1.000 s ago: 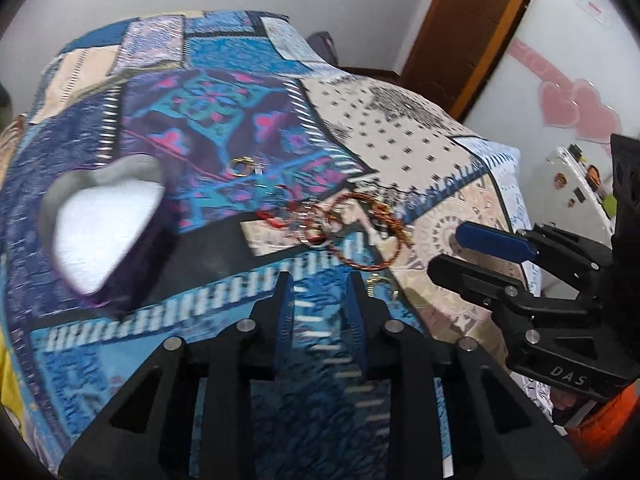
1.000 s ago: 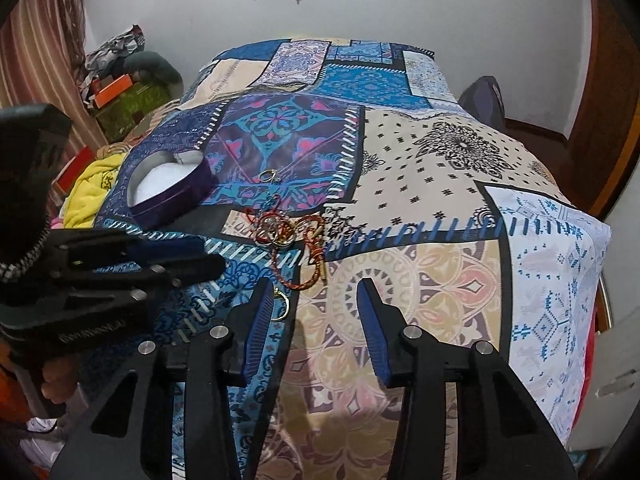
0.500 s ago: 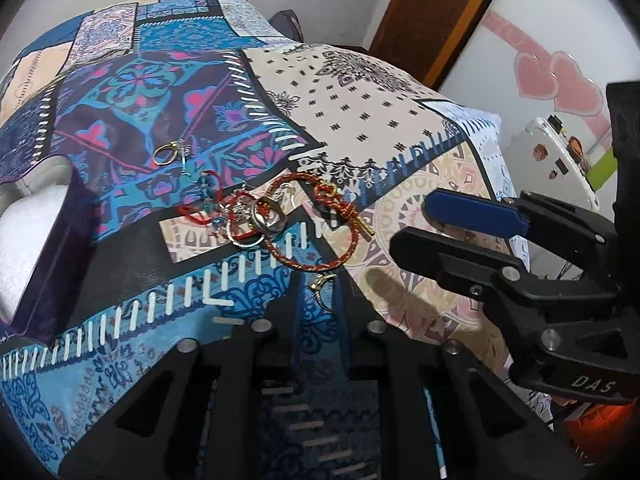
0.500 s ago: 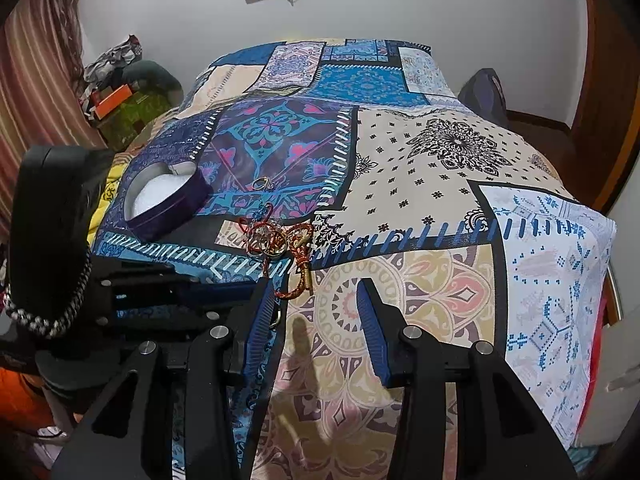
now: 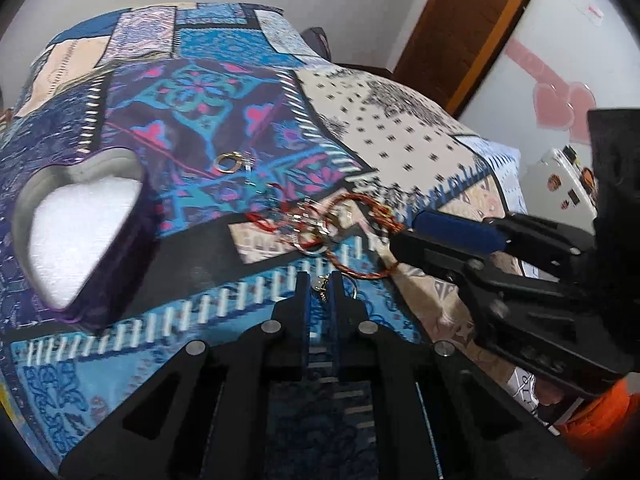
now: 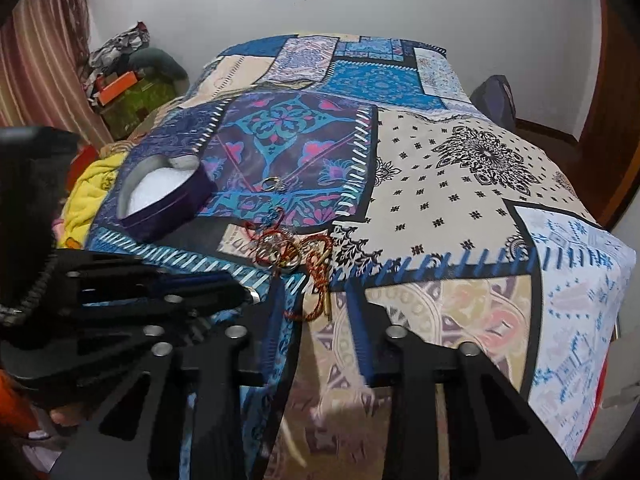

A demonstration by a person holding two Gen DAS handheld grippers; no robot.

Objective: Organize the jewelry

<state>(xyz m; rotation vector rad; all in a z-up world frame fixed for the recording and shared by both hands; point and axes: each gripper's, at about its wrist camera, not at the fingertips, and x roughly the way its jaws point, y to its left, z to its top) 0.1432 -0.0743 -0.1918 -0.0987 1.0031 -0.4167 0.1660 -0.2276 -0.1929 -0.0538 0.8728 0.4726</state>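
I'm working over the bed [image 6: 460,184], whose patchwork cover is soft and will give under any press, so nothing here sits on a firm base. The heart-shaped box [image 5: 80,232] lies open on the left of the cover, stiff-walled with a white padded floor, the likely home for the pieces. Near the middle lies the tangle of bracelets [image 5: 340,232], red-and-gold cord loops caught with metal rings; I judge them light and limp, apt to drag their neighbours along, so best taken at a free arc of cord. A gold ring [image 5: 230,162] lies apart, further up the cover, hard and slippery. Smallest is the gold earring [image 5: 320,282], which my left tongs [image 5: 320,286] are pinching between pads pressed nearly together; it looks featherlight and easy to flick away. My right tongs [image 6: 314,304] are closing around the bracelet's near end, not yet pressing it.
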